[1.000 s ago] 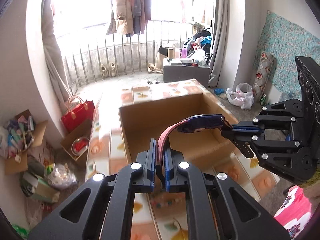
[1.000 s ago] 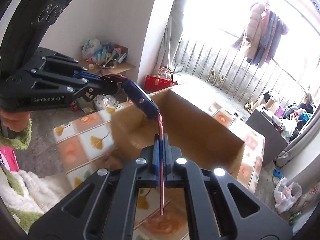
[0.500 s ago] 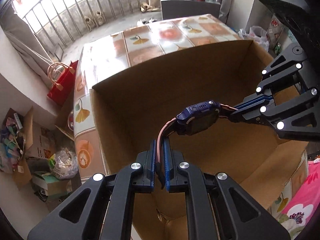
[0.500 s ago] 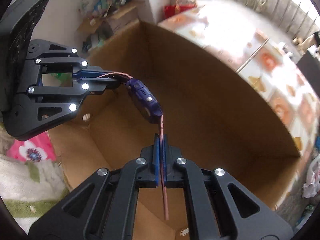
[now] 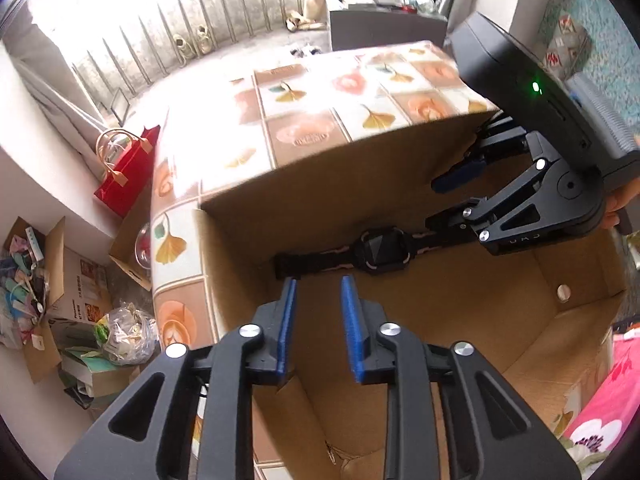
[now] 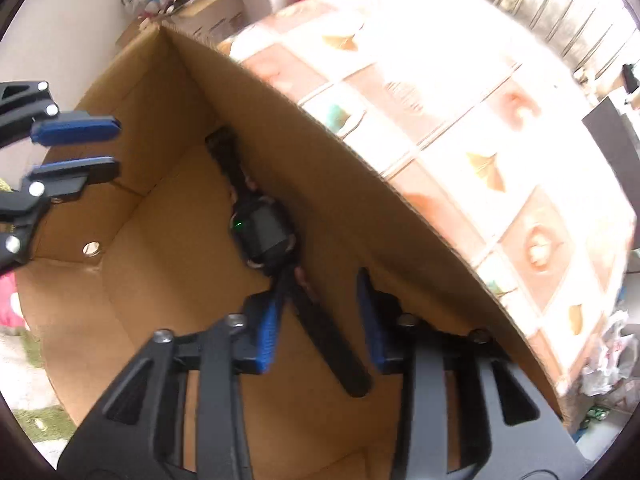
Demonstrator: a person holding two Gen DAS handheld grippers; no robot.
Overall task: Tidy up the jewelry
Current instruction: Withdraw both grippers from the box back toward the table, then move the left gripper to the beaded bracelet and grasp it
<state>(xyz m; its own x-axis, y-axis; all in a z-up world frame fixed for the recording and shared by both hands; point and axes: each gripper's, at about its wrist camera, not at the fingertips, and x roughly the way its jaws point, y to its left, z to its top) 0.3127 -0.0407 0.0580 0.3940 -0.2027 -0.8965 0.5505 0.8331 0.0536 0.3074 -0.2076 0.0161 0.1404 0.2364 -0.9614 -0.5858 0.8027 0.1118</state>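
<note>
Opening, both tongs hang inside one cardboard box (image 5: 500,292): left gripper (image 5: 318,284) empty, right gripper (image 6: 320,280) with the strap between its spread pads, unpinched. One watch (image 6: 262,232) lies along the far wall's foot; bare floor stretches toward the other walls.

The surface (image 5: 304,120) wears a glossy covering of square tiles printed with ginkgo leaves and orange-pink medallions, bright with glare on its far side. Directly on it stands an open cardboard box (image 5: 256,200), its brown walls upright and one corner near the surface's edge. Inside, a dark watch (image 5: 380,250) lies stretched out on the box floor along the foot of the wall next to the bare tiles, strap ends pointing opposite ways. A small round hole shows in one box wall.
</note>
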